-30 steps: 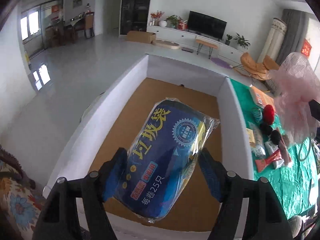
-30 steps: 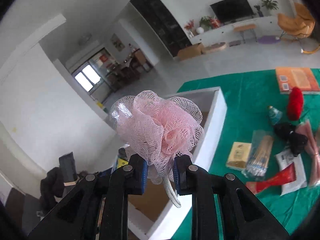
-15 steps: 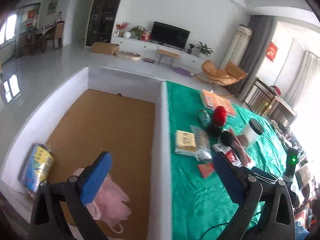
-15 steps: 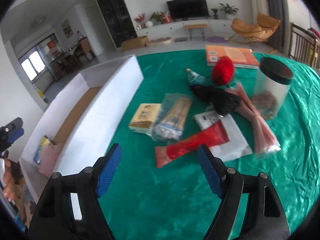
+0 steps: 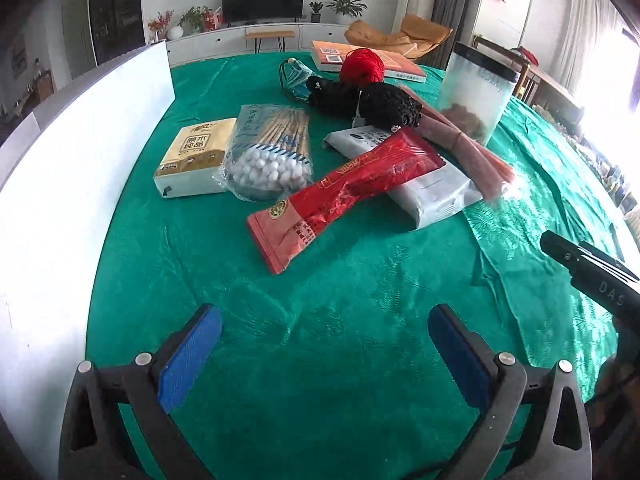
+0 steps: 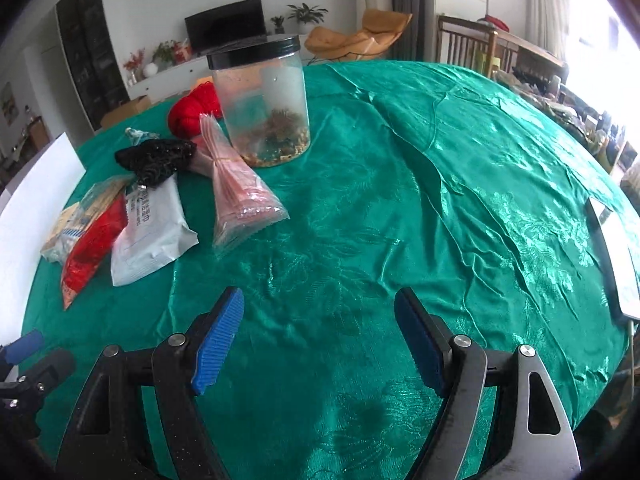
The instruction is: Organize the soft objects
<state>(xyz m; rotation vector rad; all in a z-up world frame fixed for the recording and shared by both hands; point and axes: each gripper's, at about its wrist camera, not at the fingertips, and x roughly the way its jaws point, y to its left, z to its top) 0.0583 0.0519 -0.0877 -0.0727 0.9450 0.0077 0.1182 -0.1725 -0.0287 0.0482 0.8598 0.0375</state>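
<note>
My left gripper [image 5: 326, 350] is open and empty over the green tablecloth [image 5: 340, 300]. Ahead of it lie a red packet [image 5: 344, 190], a white wipes pack [image 5: 424, 176], a bag of cotton swabs [image 5: 272, 152], a yellow tissue pack [image 5: 196, 156], a black mesh pouf [image 5: 384, 106] and red yarn [image 5: 362, 65]. My right gripper [image 6: 320, 340] is open and empty over bare cloth. In its view the wipes pack [image 6: 150, 228], a pink packet [image 6: 236, 184] and the black pouf [image 6: 156, 158] lie at the left.
The white box wall [image 5: 60, 160] runs along the left. A clear jar with a black lid [image 6: 262, 104] stands behind the pile. An orange book [image 5: 372, 58] lies at the back. A tablet or tray [image 6: 616, 256] lies at the right edge.
Both grippers let go of the blue bag and the pink pouf, which were left in the box. Both have swung right, away from the box, over the green cloth.
</note>
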